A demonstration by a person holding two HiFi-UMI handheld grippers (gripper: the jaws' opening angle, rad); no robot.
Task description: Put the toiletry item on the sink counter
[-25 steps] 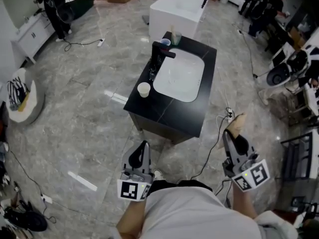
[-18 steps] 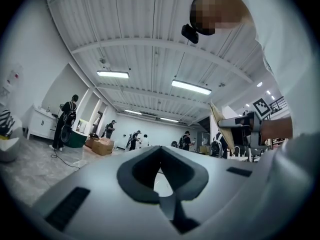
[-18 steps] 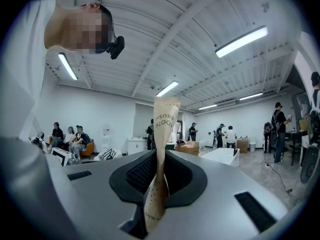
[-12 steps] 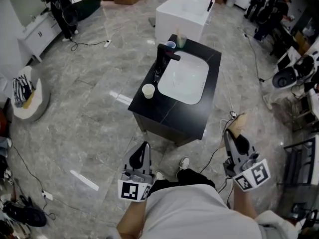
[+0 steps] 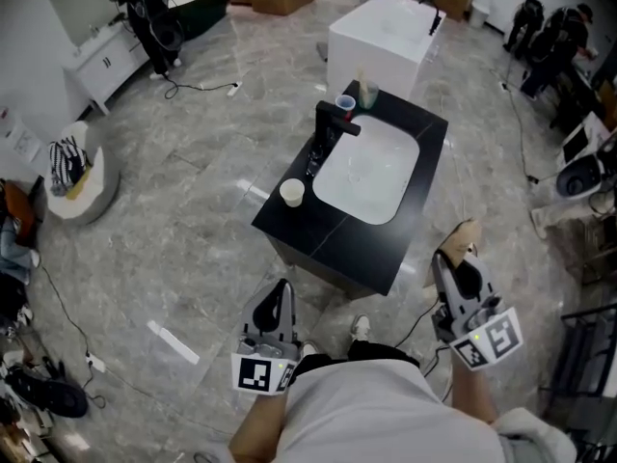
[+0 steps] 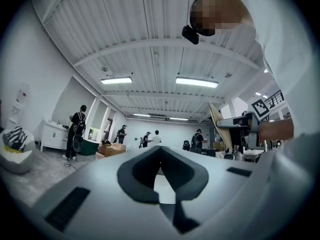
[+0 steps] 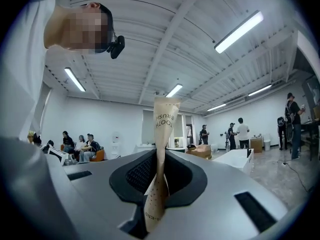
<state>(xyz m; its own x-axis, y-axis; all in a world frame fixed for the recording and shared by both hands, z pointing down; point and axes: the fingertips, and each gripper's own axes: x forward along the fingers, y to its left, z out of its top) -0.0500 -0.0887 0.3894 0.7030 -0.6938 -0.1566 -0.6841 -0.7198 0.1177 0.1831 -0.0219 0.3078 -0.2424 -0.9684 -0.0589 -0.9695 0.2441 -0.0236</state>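
A: How many toothbrush packets (image 7: 162, 149)?
B: One, clamped in the right gripper (image 5: 455, 261), near right of the sink counter (image 5: 328, 234). Left gripper (image 5: 281, 287) clenched, empty.
A: Cups?
B: Two: paper cup (image 5: 292, 192) near left, blue cup (image 5: 345, 102) far.

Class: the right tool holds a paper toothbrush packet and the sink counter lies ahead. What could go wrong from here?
The toothbrush packet is thin paper pinched in the right tool, so it might twist or slip out. A cable lies on the floor before the sink counter: a trip risk. On release, it could slide into the basin.
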